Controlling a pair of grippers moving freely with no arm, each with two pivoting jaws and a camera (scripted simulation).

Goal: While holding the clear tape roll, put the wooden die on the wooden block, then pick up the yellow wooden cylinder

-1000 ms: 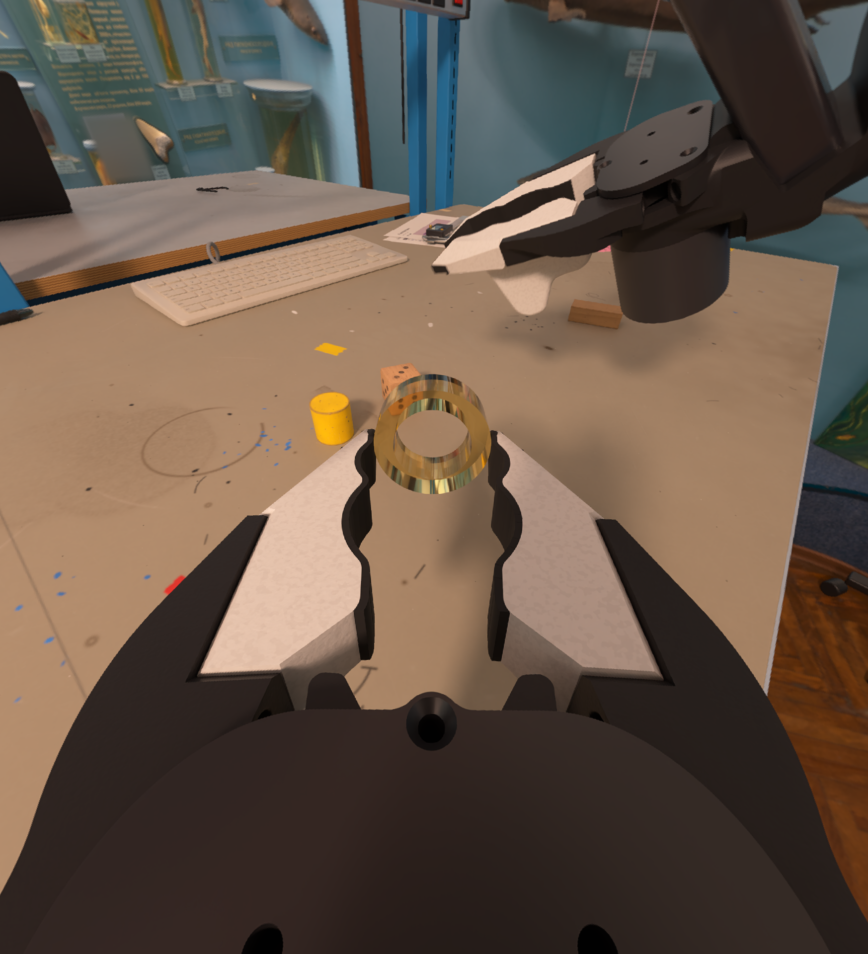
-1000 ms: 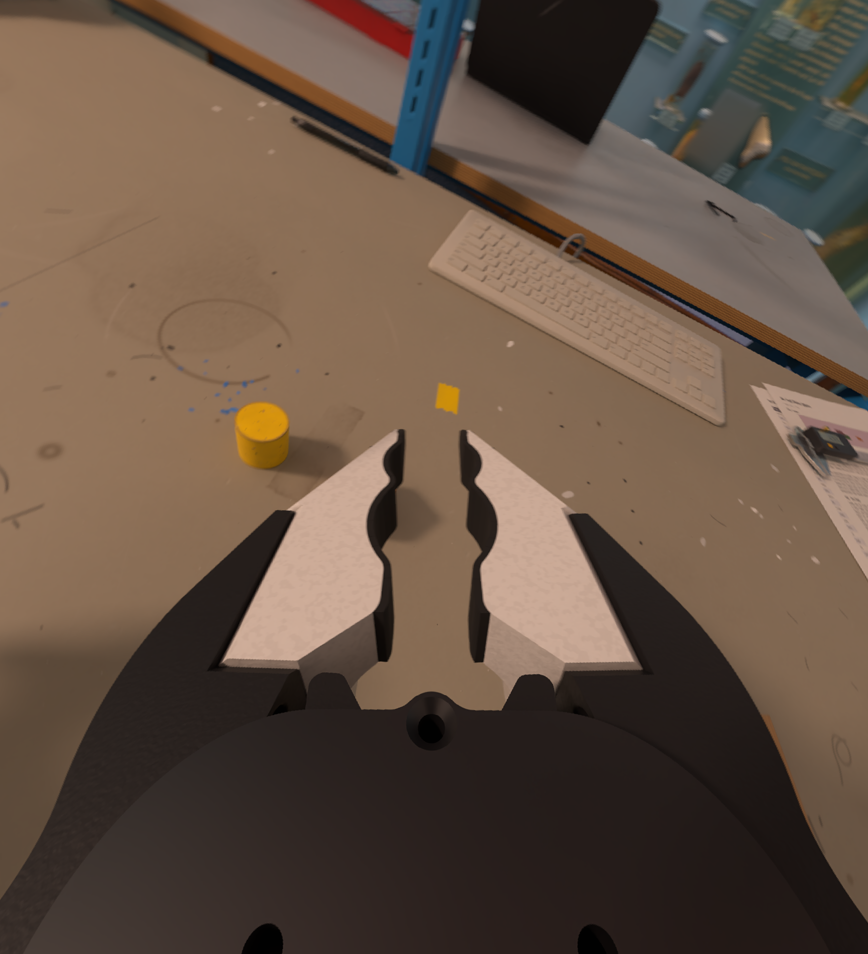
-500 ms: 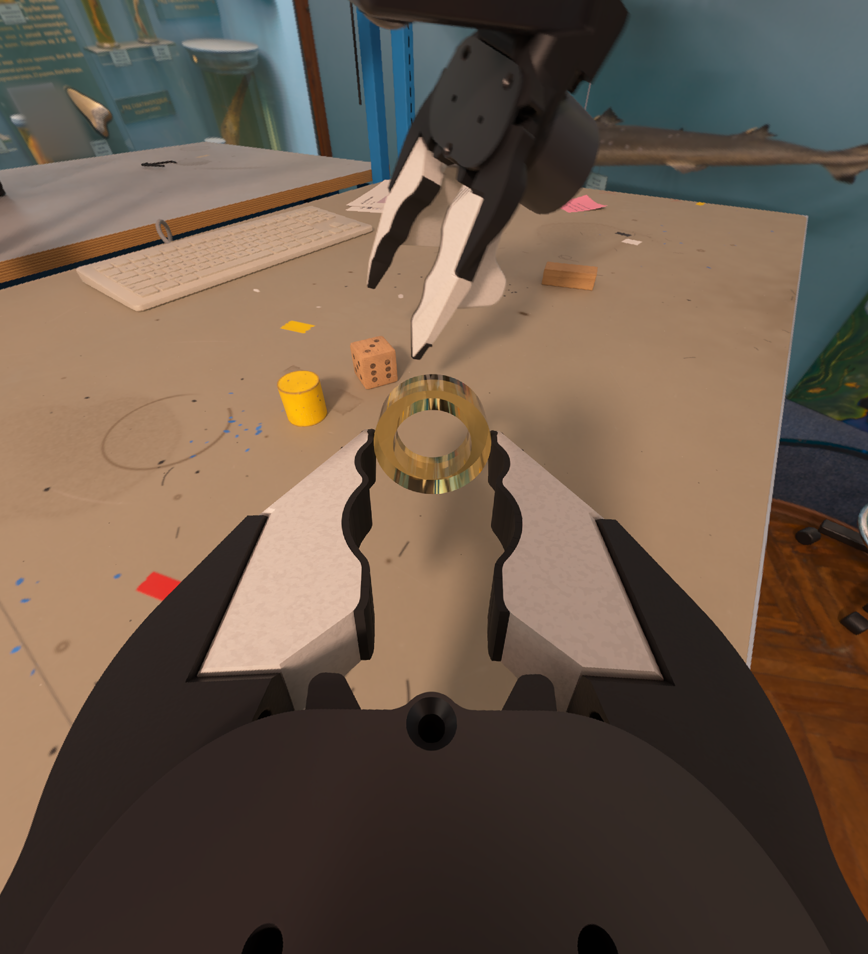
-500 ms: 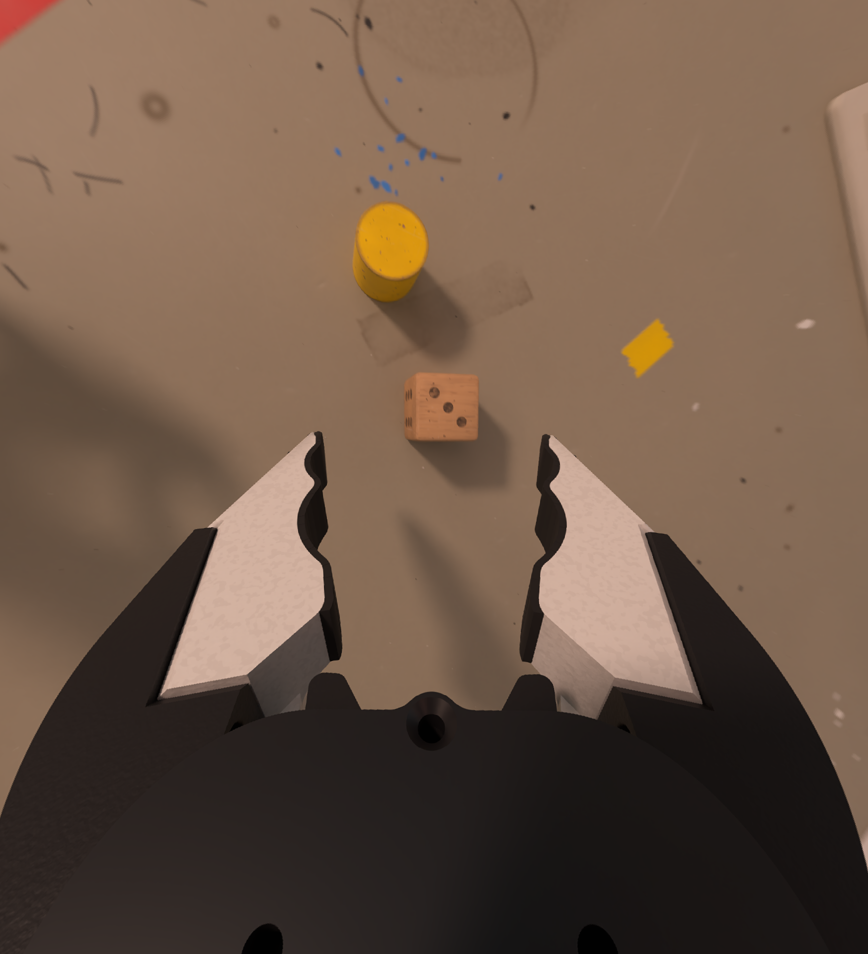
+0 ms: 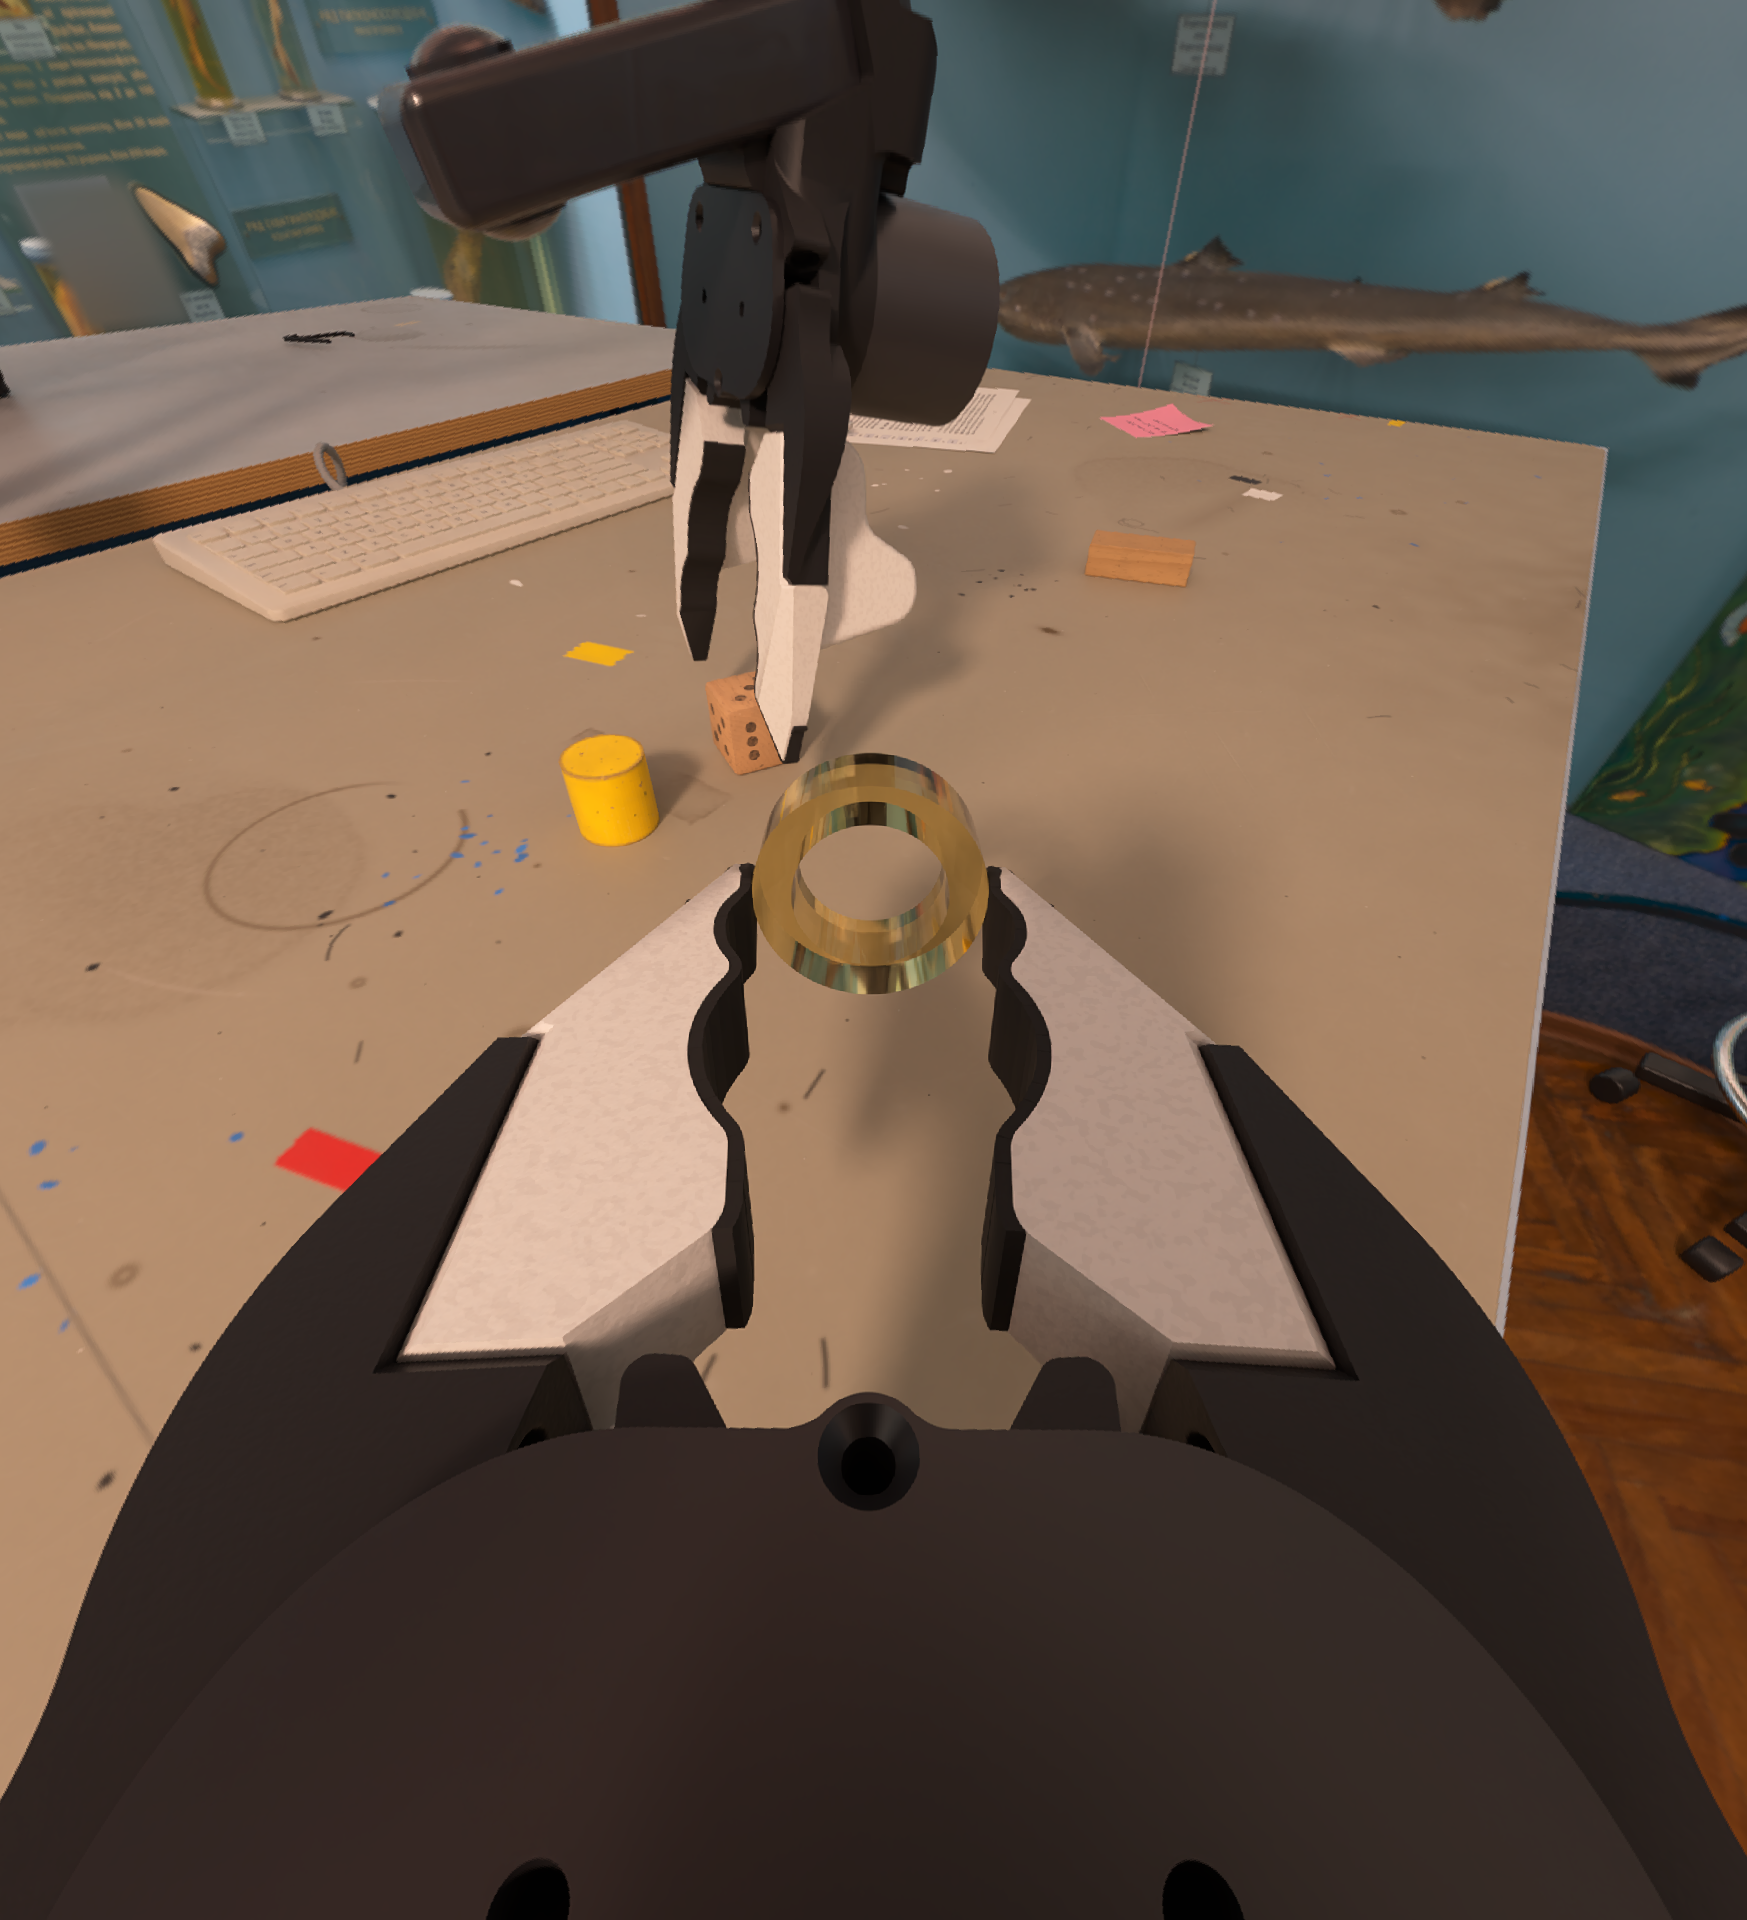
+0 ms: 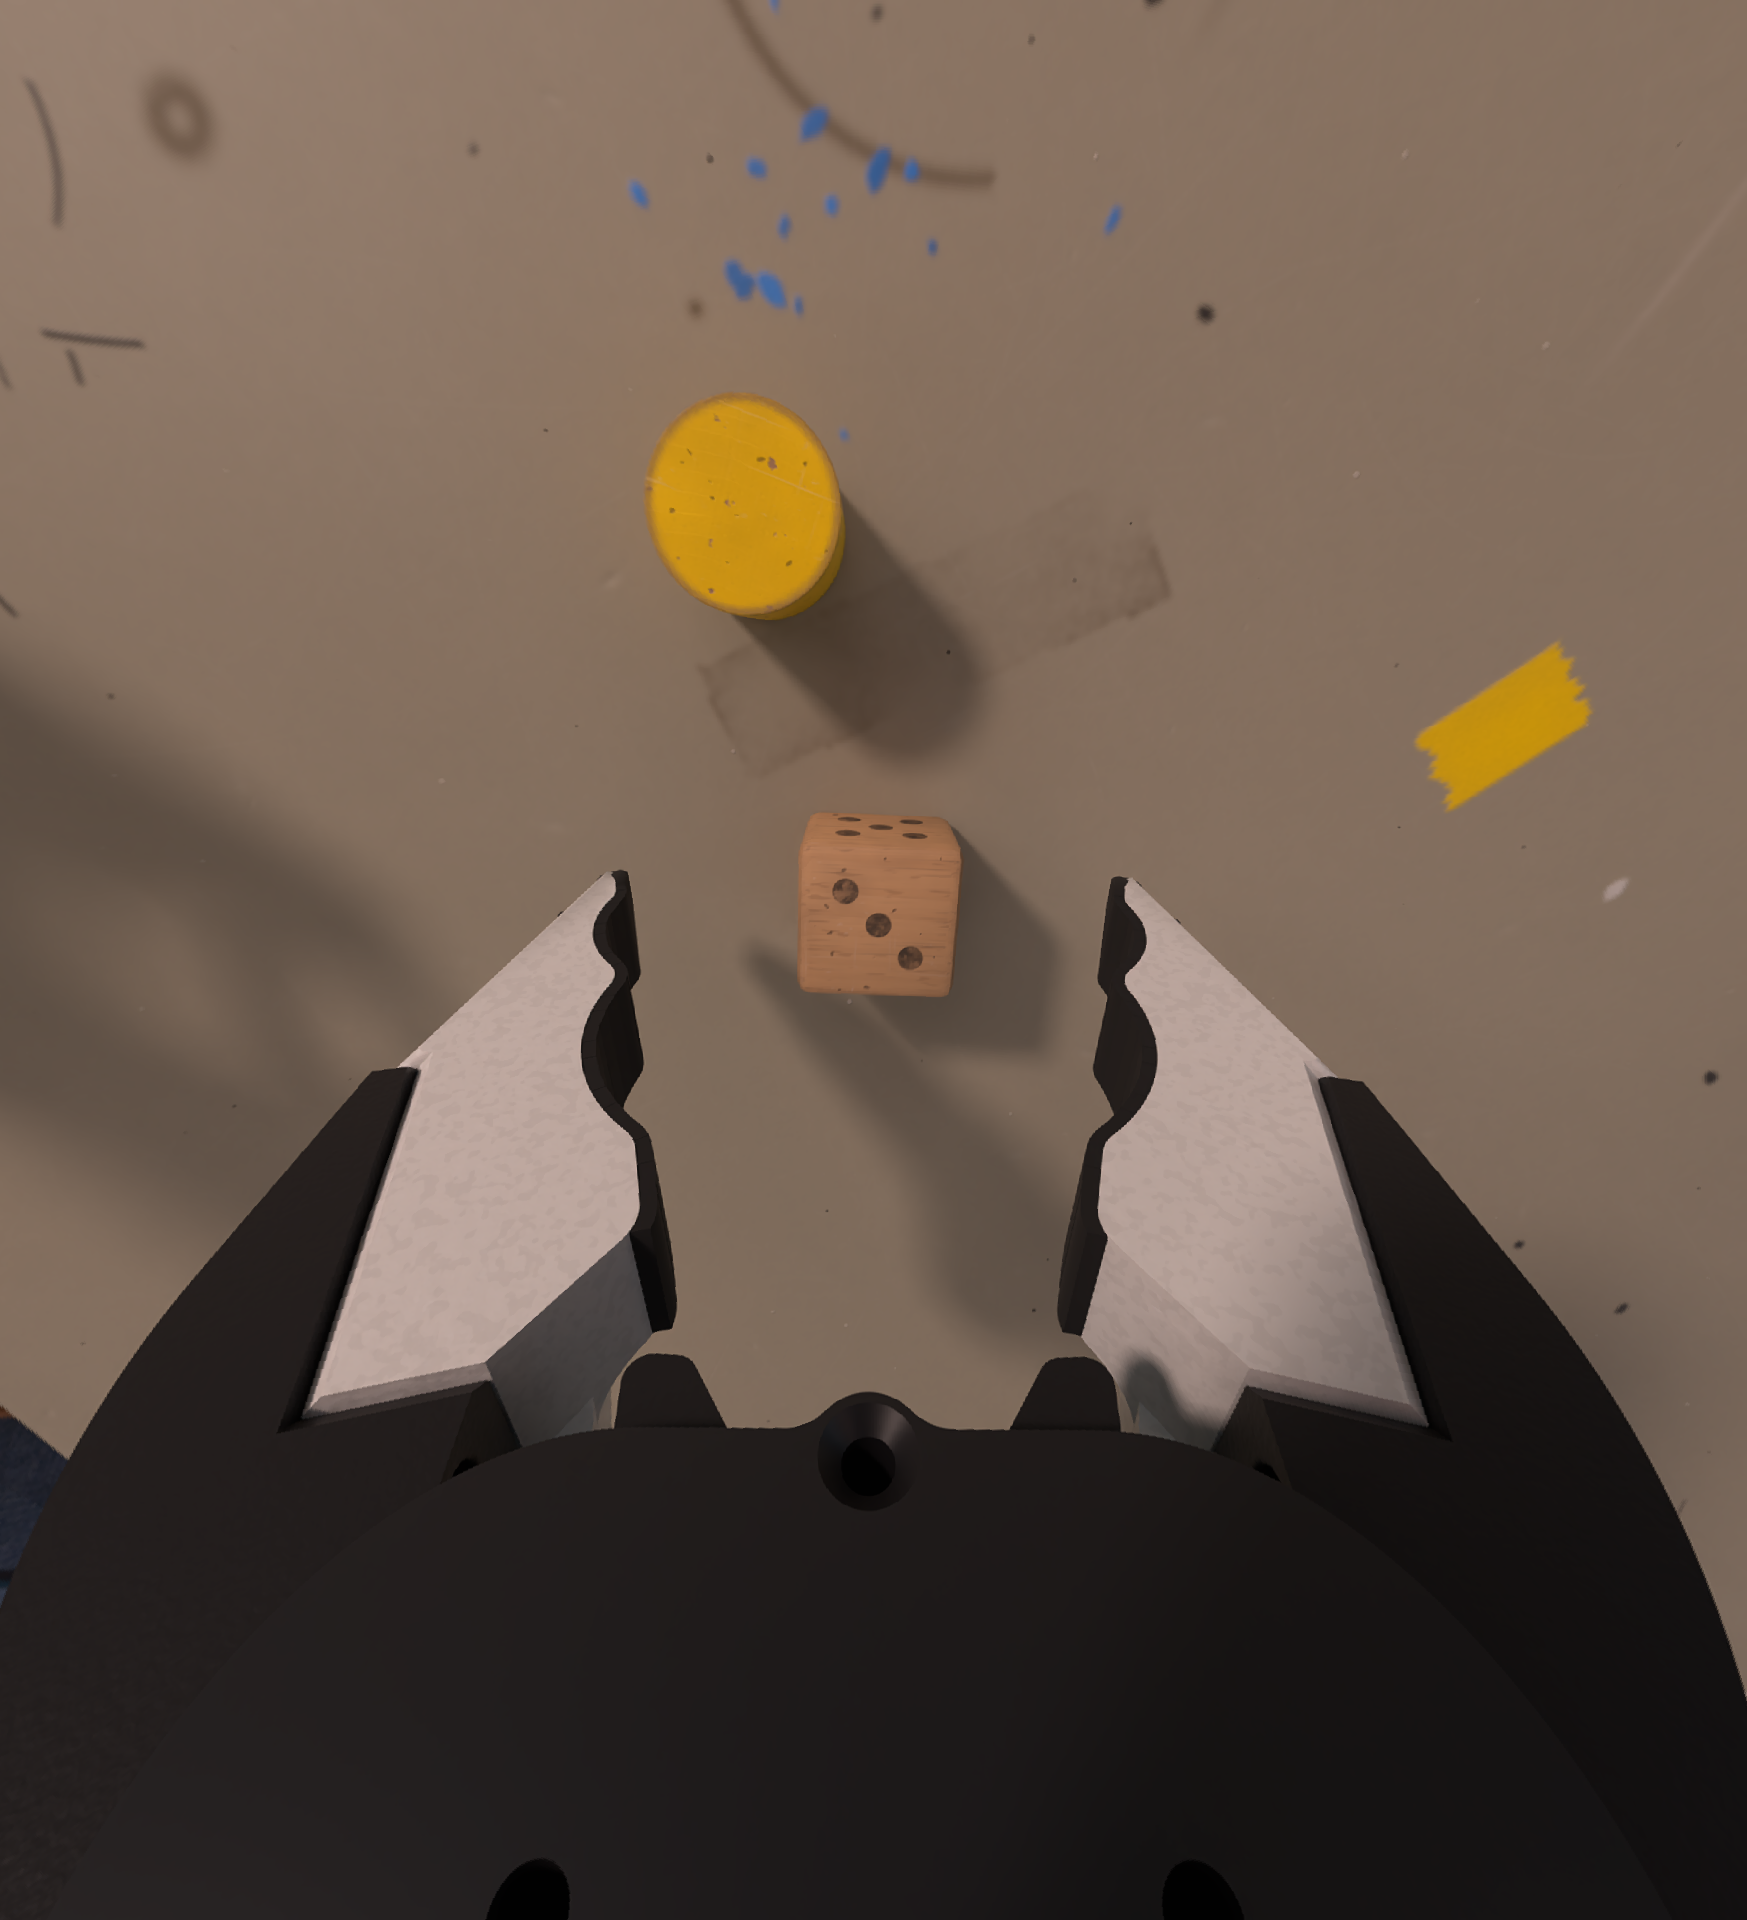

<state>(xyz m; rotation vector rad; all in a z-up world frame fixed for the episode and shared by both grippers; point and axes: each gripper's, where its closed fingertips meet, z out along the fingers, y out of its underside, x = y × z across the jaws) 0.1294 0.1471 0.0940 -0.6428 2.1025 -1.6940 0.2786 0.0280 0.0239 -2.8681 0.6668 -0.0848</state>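
My left gripper (image 5: 869,883) is shut on the clear tape roll (image 5: 870,874) and holds it above the table. My right gripper (image 6: 867,883) is open and points straight down over the wooden die (image 6: 877,906), which lies on the table between the fingertips and slightly ahead of them. In the left wrist view the right gripper (image 5: 744,686) hangs over the die (image 5: 737,722), one finger in front of it. The yellow wooden cylinder (image 6: 743,505) stands upright just beyond the die; it also shows in the left wrist view (image 5: 608,789). The wooden block (image 5: 1139,558) lies flat at the far right of the table.
A white keyboard (image 5: 412,525) lies at the far left, papers (image 5: 952,416) and a pink note (image 5: 1153,422) at the back. The table's right edge (image 5: 1544,935) drops to a wooden floor with a chair base (image 5: 1742,1143). Yellow tape (image 6: 1503,724) marks the table.
My right gripper has come down closer over the die, which now sits between its open fingertips. My left gripper keeps holding the tape roll and has shifted only slightly.
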